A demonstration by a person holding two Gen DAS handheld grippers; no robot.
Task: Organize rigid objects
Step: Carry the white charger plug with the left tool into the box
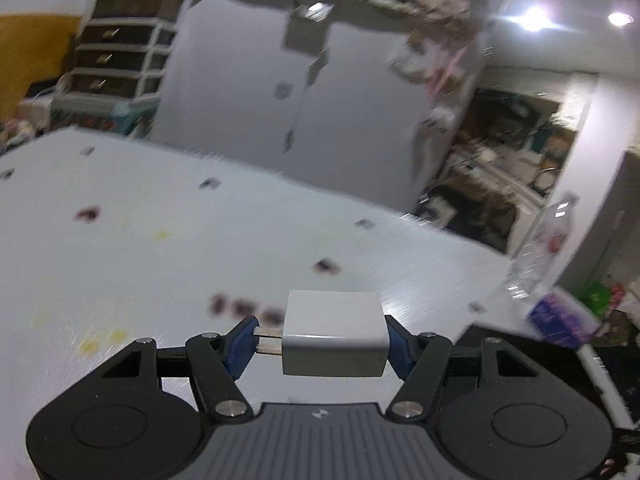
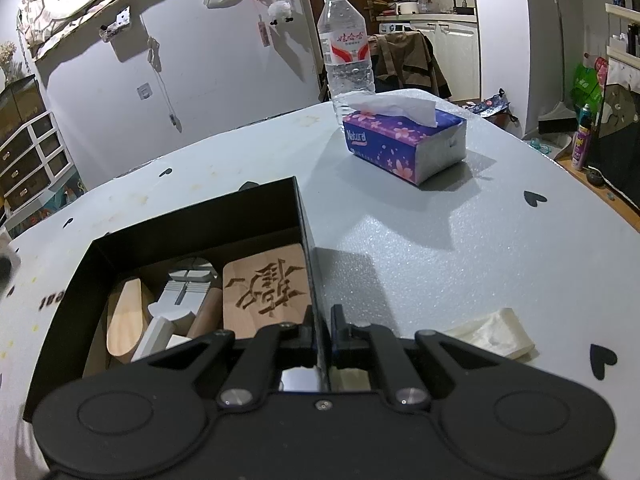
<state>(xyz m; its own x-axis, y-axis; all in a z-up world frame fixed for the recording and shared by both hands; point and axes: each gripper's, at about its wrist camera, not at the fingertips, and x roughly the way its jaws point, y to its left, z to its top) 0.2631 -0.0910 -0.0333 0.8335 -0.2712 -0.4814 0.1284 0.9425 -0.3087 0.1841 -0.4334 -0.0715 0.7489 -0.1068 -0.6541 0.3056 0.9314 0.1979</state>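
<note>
Left gripper (image 1: 322,344) clamps white USB charger (image 1: 335,334) above white table (image 1: 140,248); right gripper (image 2: 320,334) pinches black box (image 2: 192,220) wall; tissue pack (image 2: 404,140), water bottle (image 2: 346,40) near far edge.

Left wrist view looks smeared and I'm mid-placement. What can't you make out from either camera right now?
- Left wrist: motion blur smears the table; its dark spots are unreadable. Only the white charger in the left hand-held gripper is sharp.
- Right wrist: the right hand-held gripper body hides the black box near side and the objects lying there.
- Right wrist: the cream object is partly covered by the gripper; unidentifiable.
- The box is absent from the left view.
</note>
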